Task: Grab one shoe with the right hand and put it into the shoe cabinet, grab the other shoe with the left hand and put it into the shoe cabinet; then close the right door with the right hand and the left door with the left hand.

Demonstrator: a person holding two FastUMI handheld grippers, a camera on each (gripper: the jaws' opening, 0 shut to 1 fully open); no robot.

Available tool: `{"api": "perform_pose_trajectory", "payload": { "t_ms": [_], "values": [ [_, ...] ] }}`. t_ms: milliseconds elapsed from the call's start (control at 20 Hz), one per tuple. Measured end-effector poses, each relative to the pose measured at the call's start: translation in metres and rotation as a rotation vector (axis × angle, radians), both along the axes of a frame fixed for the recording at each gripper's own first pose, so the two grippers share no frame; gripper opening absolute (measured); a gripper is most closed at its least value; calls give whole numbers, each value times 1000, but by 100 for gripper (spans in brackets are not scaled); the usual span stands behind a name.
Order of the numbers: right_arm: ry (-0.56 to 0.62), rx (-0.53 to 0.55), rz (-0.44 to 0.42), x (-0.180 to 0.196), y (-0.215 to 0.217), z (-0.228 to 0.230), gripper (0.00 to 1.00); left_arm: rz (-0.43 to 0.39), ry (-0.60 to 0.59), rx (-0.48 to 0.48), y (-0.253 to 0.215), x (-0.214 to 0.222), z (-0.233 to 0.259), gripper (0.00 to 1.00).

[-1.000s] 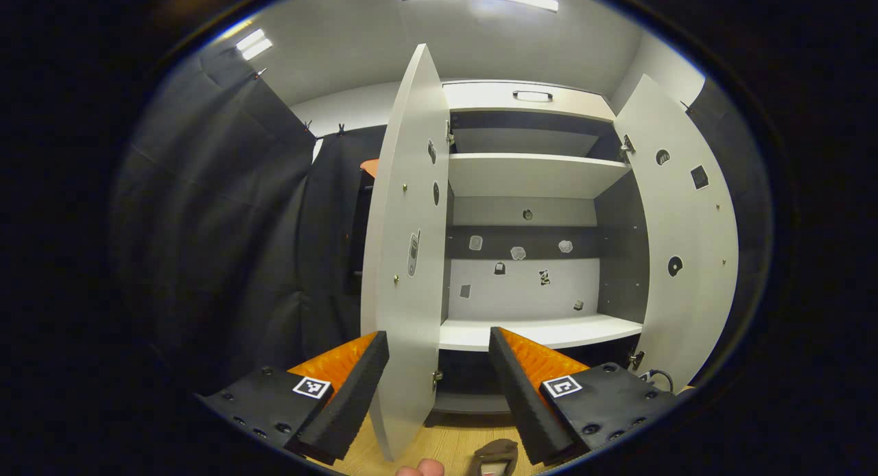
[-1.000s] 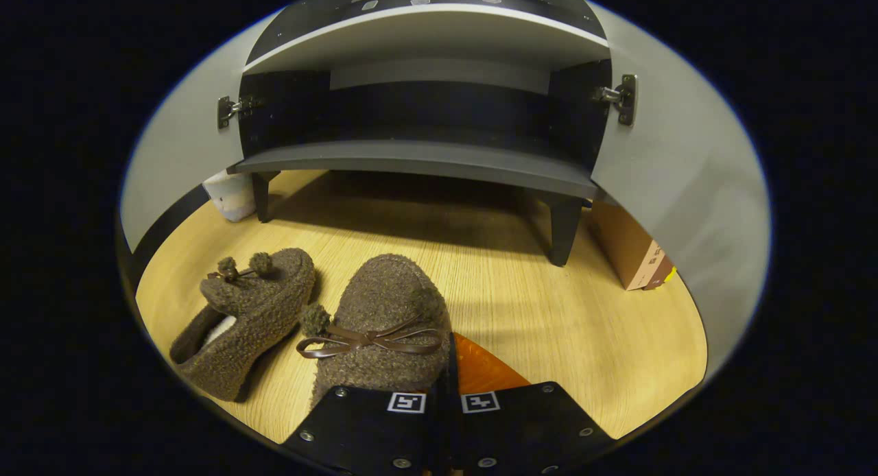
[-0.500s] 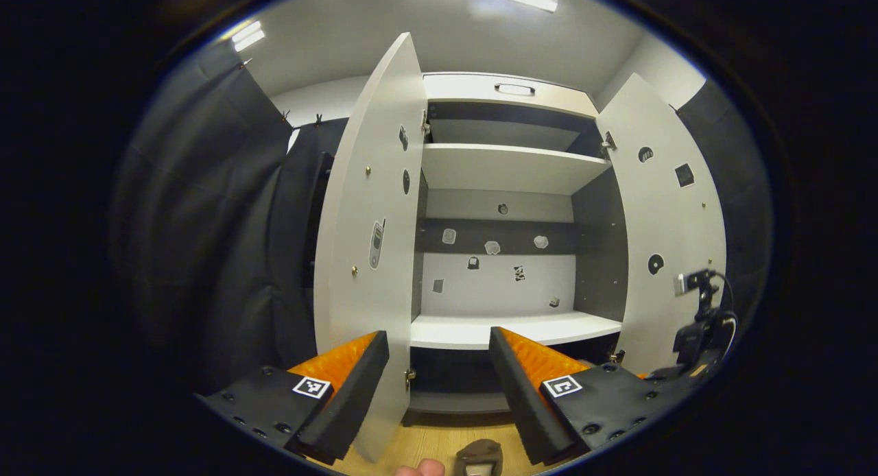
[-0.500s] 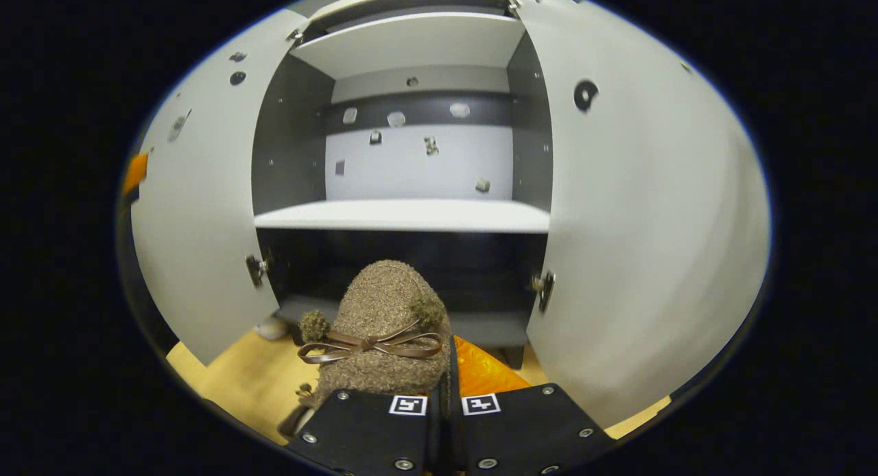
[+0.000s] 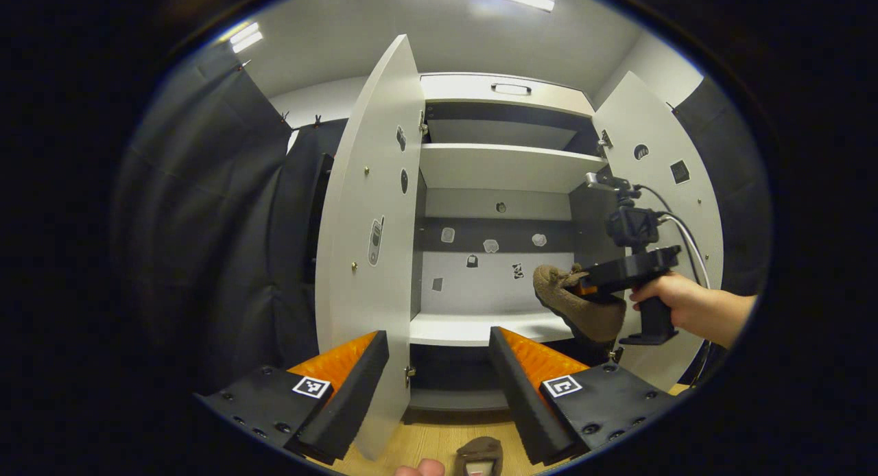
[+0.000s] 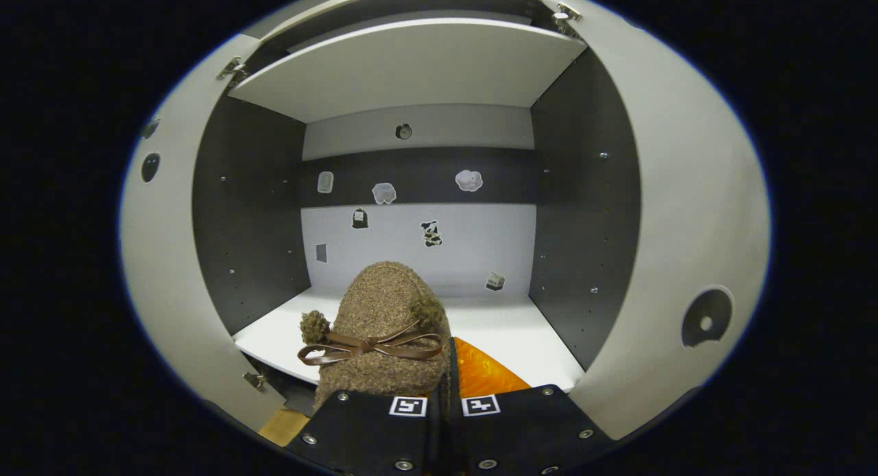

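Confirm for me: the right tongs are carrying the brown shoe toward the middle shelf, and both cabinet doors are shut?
Not quite: both doors stand open, as the left gripper view shows. The right tongs do carry the brown shoe toward the middle shelf.

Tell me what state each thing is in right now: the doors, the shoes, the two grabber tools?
Left door: swung open.
Right door: swung open.
Held shoe: clamped in the right gripper, lifted in front of the white shelf, not yet set down.
Other shoe: on the floor.
Left gripper: open, holding nothing.
Shelf: bare.
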State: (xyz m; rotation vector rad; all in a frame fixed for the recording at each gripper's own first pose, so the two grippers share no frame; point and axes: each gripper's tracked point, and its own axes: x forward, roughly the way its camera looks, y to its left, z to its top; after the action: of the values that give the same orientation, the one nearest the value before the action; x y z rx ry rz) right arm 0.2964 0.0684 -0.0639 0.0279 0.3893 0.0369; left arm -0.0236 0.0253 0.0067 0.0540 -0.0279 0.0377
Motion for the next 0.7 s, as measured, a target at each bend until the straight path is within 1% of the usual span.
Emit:
{"api": "perform_pose_trajectory", "payload": {
  "t_ms": [100,150,200,300,400,500,550,600,650,700],
  "values": [
    [20,-45,-24,32,-5,-7,5,7,2,5,2,-2,-2,96],
    [40,-59,-36,47,-5,-15,5,10,10,4,3,-3,-5,99],
    [61,-66,-46,59,-5,-24,5,14,17,1,4,-3,-8,96],
    [100,-94,-61,76,-10,-43,6,11,34,-15,3,-5,-14,96],
    [150,-118,-92,83,-18,-64,6,13,52,-32,4,-6,-21,96],
    [195,-95,-95,87,-18,-80,9,22,62,-35,8,-5,-25,96],
    [221,-72,-98,87,-19,-86,12,29,64,-30,11,-4,-26,96],
    [238,-42,-102,87,-20,-90,19,38,66,-26,15,-4,-27,96],
    [245,-27,-105,88,-22,-90,18,46,68,-23,18,-3,-28,96],
    [247,-23,-102,86,-24,-89,20,53,72,-22,22,-3,-30,96]
  ]
}}
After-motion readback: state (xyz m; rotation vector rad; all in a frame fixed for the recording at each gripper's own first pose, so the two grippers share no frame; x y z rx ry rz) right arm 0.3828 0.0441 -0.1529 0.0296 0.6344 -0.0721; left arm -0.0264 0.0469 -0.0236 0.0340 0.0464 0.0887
